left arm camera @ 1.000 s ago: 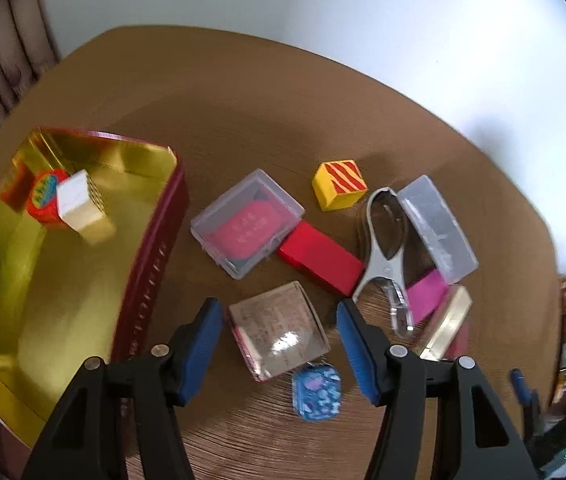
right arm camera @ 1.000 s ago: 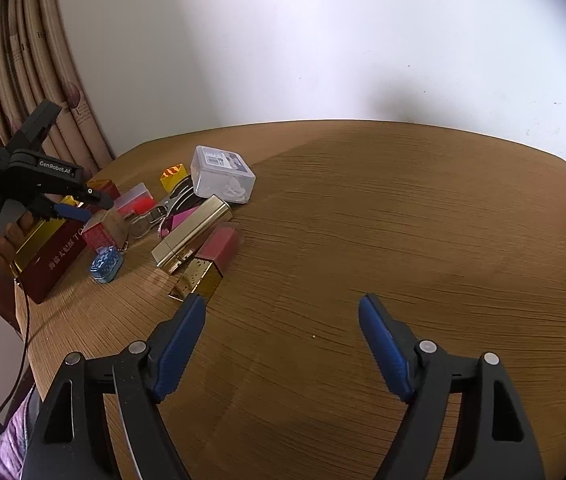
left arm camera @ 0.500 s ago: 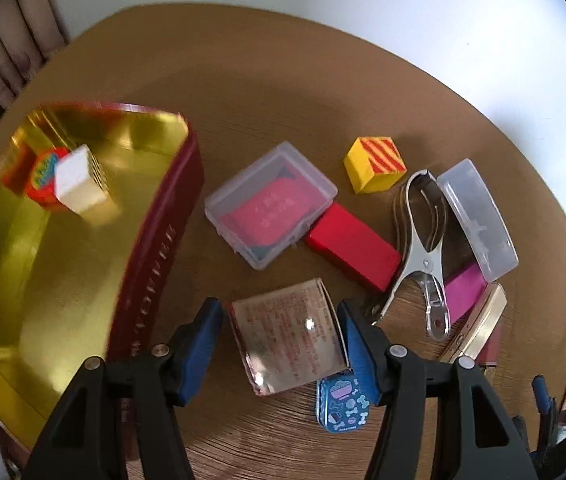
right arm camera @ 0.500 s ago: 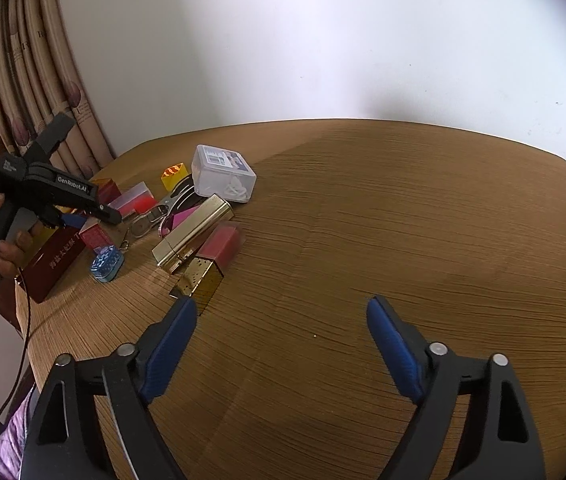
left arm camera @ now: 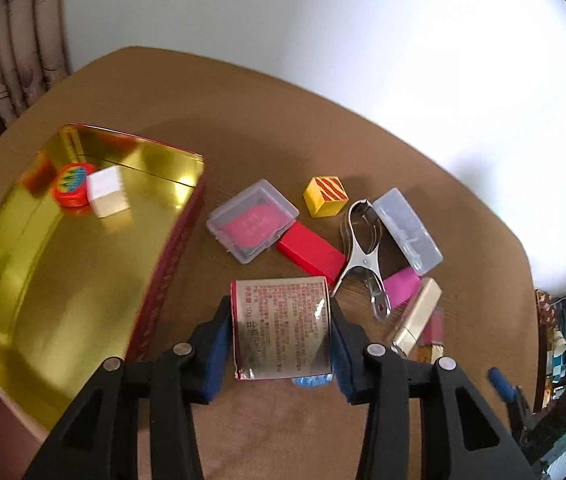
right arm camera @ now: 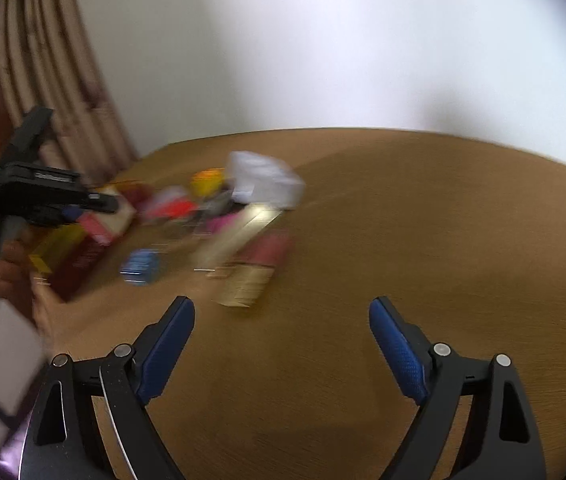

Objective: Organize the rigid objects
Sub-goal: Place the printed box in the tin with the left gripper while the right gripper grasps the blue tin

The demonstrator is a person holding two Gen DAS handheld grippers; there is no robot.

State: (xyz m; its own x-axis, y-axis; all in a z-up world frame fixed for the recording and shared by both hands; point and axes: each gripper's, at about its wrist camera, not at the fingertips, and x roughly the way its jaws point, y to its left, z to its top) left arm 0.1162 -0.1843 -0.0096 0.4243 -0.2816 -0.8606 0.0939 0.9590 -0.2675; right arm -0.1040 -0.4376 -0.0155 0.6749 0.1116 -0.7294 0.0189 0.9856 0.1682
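My left gripper (left arm camera: pixel 281 330) is shut on a small clear-wrapped box with red print (left arm camera: pixel 282 326) and holds it above the table, right of the gold tin tray (left arm camera: pixel 15 280). The tray holds a white cube (left arm camera: pixel 106 193) and a round red toy (left arm camera: pixel 71 181). A blue tag (left arm camera: pixel 311 380) lies under the held box. My right gripper (right arm camera: pixel 282 344) is open and empty over bare table, facing the blurred pile of objects (right arm camera: pixel 227 216). The left gripper also shows in the right wrist view (right arm camera: pixel 43 196).
On the table lie a clear case with a red card (left arm camera: pixel 253 220), a red block (left arm camera: pixel 310 250), a yellow striped cube (left arm camera: pixel 326 196), a metal clip (left arm camera: pixel 365 240), a clear box (left arm camera: pixel 407 230), a pink block (left arm camera: pixel 401 286) and a gold bar (left arm camera: pixel 417 322). A curtain (right arm camera: pixel 59 80) hangs at the left.
My left gripper has closed on the clear-wrapped box and lifted it off the table. My right gripper has swung left, blurring its view, and stays open.
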